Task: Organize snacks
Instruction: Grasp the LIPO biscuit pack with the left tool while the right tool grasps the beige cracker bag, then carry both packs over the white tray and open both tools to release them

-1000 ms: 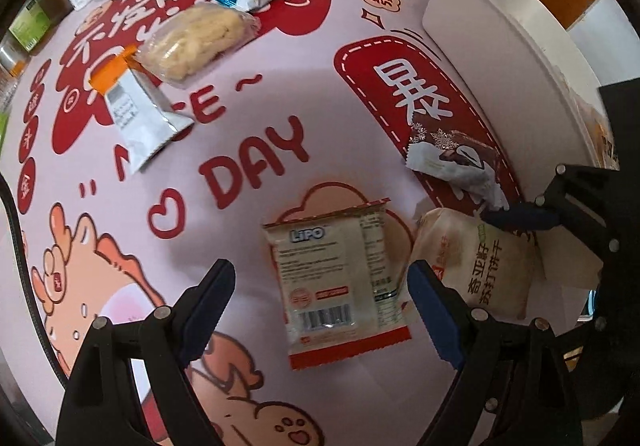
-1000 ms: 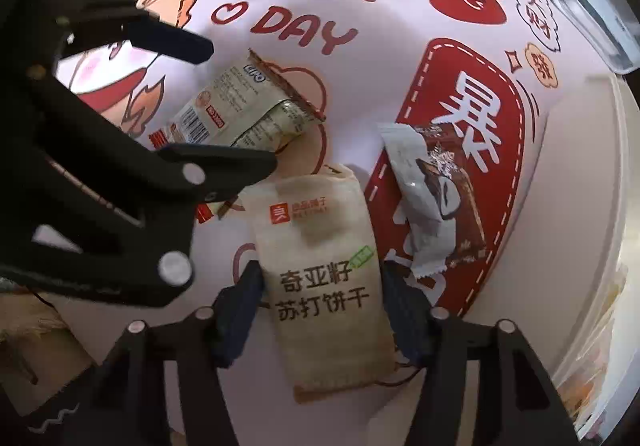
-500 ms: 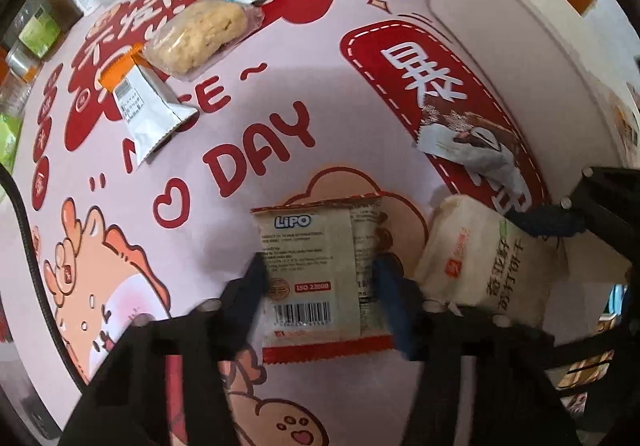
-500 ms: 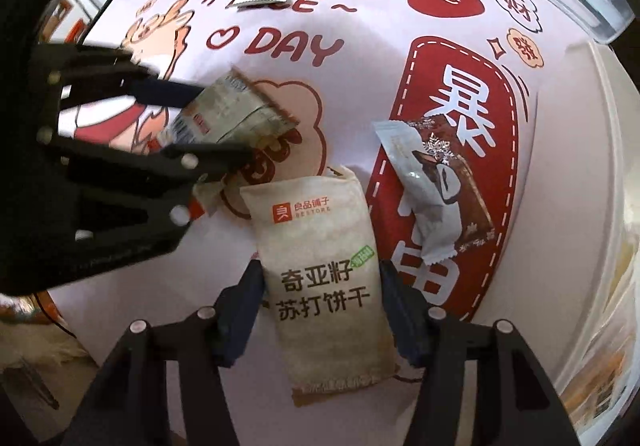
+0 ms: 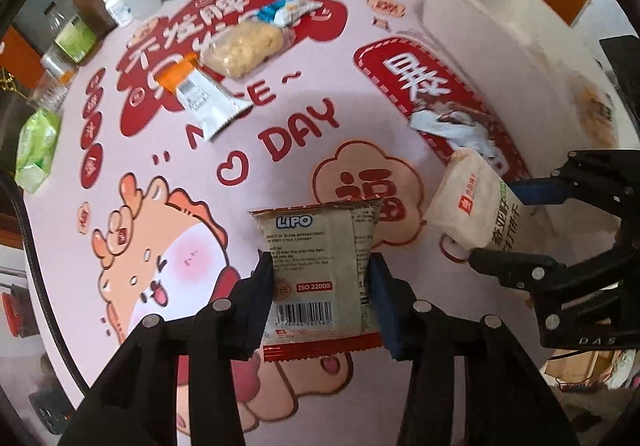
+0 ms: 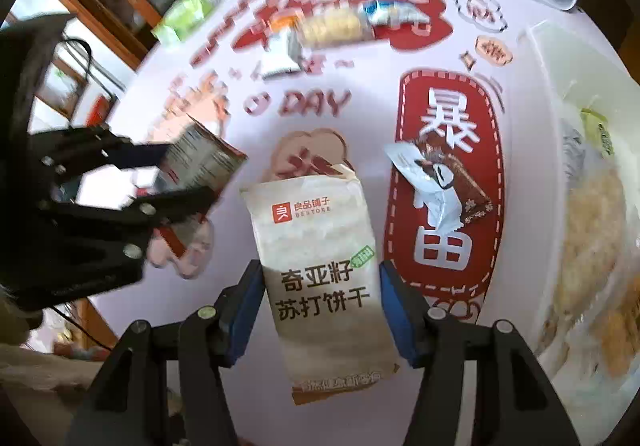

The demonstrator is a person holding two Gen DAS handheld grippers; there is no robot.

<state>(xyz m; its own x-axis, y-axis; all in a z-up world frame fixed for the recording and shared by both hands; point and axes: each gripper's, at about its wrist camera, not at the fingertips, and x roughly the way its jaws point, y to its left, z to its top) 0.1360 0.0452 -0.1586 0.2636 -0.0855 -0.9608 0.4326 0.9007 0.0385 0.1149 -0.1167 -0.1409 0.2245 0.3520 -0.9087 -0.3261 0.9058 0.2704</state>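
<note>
Glossy printed tablecloth (image 5: 304,94); matt papery cracker pack (image 6: 320,270); shiny foil-plastic Lipo packet (image 5: 320,266).

Round table in pink printed cloth (image 5: 280,94), crumpled brown wrapper (image 5: 452,122), orange-topped sachet (image 5: 204,102), white bin (image 5: 500,26)

The left tool (image 5: 320,286) is built of matte black angular links joined by round silver screws, and its fingers are tipped with dark blue pads (image 5: 384,302). The right tool (image 6: 322,310) is made alike; brighter blue pads (image 6: 396,314) are seen.
</note>
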